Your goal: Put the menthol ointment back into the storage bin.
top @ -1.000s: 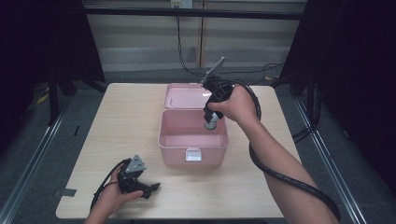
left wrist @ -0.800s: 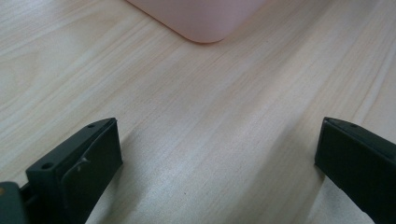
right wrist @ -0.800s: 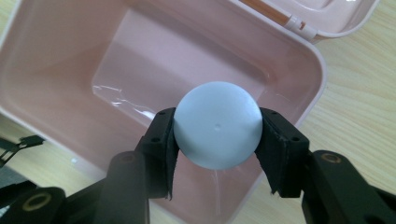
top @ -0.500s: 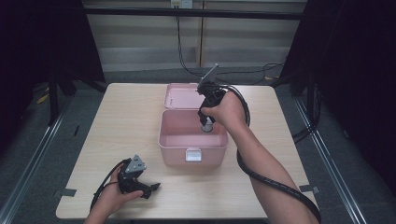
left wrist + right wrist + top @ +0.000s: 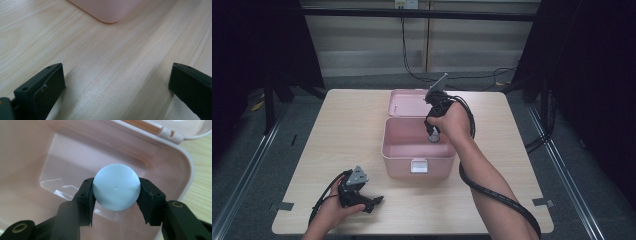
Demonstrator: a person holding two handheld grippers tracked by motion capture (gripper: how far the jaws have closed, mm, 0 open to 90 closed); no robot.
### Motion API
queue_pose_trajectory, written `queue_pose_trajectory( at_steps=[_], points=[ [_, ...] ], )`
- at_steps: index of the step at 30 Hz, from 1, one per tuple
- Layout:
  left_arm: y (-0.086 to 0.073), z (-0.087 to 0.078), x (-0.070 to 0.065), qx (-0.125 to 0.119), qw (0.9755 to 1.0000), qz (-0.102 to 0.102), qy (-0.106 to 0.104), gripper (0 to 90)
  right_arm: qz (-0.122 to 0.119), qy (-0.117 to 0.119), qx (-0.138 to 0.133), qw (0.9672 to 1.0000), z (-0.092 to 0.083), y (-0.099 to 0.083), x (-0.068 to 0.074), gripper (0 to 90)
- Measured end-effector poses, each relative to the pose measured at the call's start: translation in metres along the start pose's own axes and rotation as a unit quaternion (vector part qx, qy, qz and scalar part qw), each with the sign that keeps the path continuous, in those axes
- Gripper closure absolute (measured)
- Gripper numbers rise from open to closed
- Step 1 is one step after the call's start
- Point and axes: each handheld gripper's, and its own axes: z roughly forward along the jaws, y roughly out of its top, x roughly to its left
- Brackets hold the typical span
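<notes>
Dark room w/ black curtains both sides, pale panelled wall at the far end, grey floor w/ cables. Your light wood table [image 5: 337, 125] sits centre, tape marks at the near corners.

Edges & room: the pink box [image 5: 394, 150] stands mid-table, lid [image 5: 404, 102] thrown open flat toward the far side. You've got wide bare wood left of the box, a narrower strip to its right, and a band between the box's near wall and the near table edge. Your left gripper [image 5: 377, 200] lies low on that near band, left of the box's latch, close to the near edge; in the left gripper view its jaws stand wide apart w/ only bare wood between them and the box's rounded corner [image 5: 110, 15] just beyond.

Your right gripper [image 5: 116, 192] points down into the box, clamped on a pale blue round object [image 5: 116, 190], pads pressing both its sides. In the right gripper view the object hangs above the glossy box floor, nearer the right wall and the hinge side; whether it touches the floor I can't tell.

Vs a sec ago: right hand [image 5: 452, 120] has sunk lower into the box, object now below the rim. Left gripper hasn't moved. Box and lid same spot.
</notes>
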Motion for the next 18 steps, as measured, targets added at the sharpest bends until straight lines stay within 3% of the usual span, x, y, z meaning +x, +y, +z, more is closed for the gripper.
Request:
queue_pose_trajectory(
  at_steps=[18],
  points=[
    [0.000, 0.000, 0.000, 0.000, 1.0000, 0.000, 0.000, 0.0, 0.011, -0.007, -0.011, 0.9999, 0.018, 0.008, 0.008, 50.7]
  ],
)
